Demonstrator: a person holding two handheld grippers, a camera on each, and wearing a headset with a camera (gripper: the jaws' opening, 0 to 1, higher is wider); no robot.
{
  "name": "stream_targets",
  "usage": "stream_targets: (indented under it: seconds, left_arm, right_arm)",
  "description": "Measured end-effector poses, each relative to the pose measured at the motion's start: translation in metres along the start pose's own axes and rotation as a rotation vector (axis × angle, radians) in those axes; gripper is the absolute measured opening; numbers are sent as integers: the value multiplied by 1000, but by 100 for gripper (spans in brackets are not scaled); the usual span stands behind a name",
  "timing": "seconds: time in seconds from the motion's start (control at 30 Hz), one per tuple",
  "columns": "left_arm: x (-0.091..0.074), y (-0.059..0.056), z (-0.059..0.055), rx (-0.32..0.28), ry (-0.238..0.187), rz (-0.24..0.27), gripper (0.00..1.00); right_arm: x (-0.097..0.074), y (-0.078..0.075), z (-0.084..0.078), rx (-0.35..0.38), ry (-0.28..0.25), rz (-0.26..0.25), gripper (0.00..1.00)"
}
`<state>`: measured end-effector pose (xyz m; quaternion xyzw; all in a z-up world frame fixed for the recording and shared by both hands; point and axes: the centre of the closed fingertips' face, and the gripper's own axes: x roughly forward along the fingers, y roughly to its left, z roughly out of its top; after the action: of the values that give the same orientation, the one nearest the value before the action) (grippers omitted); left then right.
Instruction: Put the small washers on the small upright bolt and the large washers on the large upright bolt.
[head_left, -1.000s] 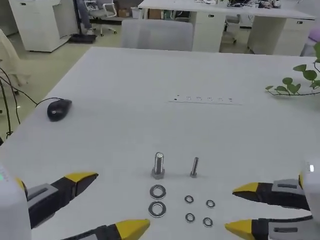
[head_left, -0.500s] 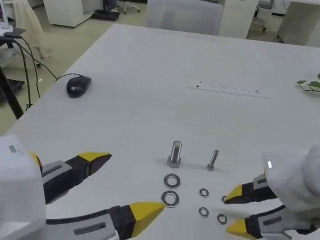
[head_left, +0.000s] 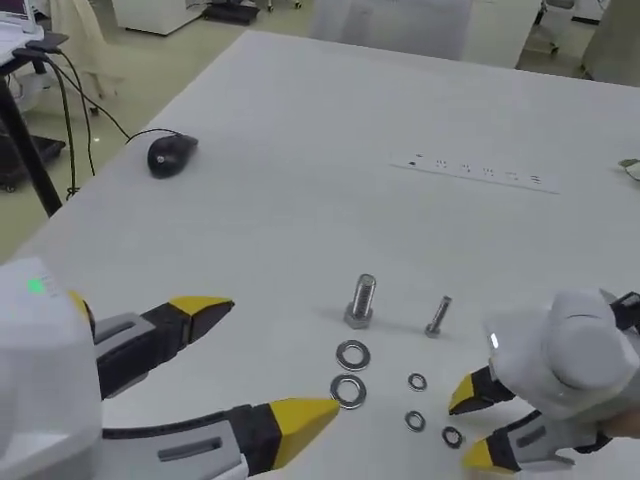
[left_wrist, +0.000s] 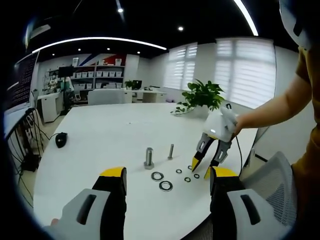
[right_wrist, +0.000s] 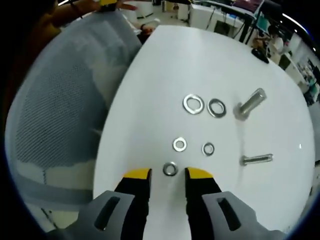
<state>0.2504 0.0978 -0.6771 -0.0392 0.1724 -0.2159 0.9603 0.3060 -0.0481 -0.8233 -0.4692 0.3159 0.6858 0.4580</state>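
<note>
The large bolt (head_left: 361, 300) and the small bolt (head_left: 438, 316) stand upright on the white table (head_left: 300, 200). Two large washers (head_left: 350, 372) lie flat in front of the large bolt. Three small washers (head_left: 417, 381) lie in front of the small bolt. My right gripper (head_left: 472, 425) is open, low over the small washers. In the right gripper view its tips (right_wrist: 168, 175) straddle one small washer (right_wrist: 170, 169) without touching it; both bolts (right_wrist: 250, 104) lie beyond. My left gripper (head_left: 255, 360) hangs wide open left of the large washers, holding nothing. The left gripper view shows the bolts (left_wrist: 149, 157) ahead.
A black mouse (head_left: 172, 154) and its cable sit at the far left of the table. A recessed socket strip (head_left: 475, 170) lies beyond the bolts. A mesh chair (right_wrist: 55, 115) stands at the table's near edge. A potted plant (left_wrist: 200, 95) stands far right.
My right gripper has moved left and forward until its tips flank a small washer. The head camera has shifted closer and leftward. The left gripper has barely moved.
</note>
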Motion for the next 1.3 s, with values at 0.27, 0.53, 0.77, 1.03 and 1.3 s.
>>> stream_targets:
  seconds: [0.27, 0.53, 0.77, 1.03, 1.3]
  left_arm:
    - [-4, 4, 9, -50, -53, 15, 67]
    - [-2, 2, 6, -39, -34, 11, 67]
    - [-3, 1, 3, -25, -16, 12, 67]
    - [-3, -2, -1, -15, 1, 8, 67]
    - [-2, -3, -4, 8, 22, 8, 67]
  right_arm:
    - [3, -3, -3, -90, 65, 23, 23]
    - [3, 3, -4, -171, 98, 33, 18]
    - [3, 1, -4, -168, 99, 34, 15]
    - [3, -1, -4, -129, 91, 20, 12]
    - [-11, -6, -1, -97, 85, 7, 12]
